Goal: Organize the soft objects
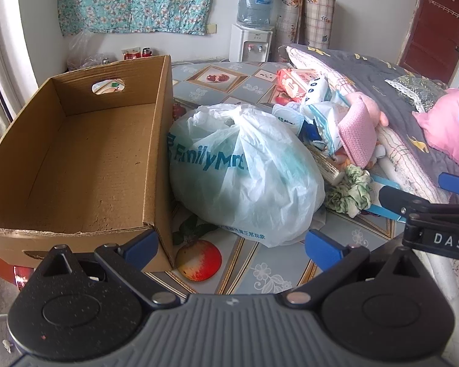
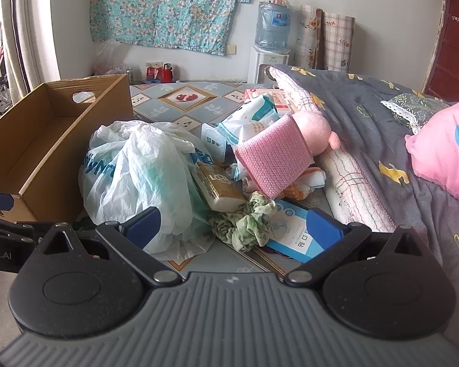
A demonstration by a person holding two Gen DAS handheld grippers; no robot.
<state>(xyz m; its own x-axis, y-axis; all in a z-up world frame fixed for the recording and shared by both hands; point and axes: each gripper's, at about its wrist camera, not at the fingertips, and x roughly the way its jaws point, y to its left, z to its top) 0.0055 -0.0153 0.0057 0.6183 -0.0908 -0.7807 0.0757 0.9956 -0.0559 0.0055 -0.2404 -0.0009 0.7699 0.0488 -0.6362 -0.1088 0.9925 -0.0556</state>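
blue pads on the right gripper (image 2: 232,229) stood wide apart and empty, and straight ahead of them, just past the tips, lay the green scrunchie (image 2: 244,224) on the table (image 2: 180,101), bunched with no clear long axis and touching a blue packet (image 2: 290,235) toward the right pad. the left gripper (image 1: 231,249) was also spread wide with nothing in it, facing the white plastic bag (image 1: 244,171), with the cardboard box (image 1: 85,159) off its left pad. the right hand looked nearer the scrunchie, the box well left of it.
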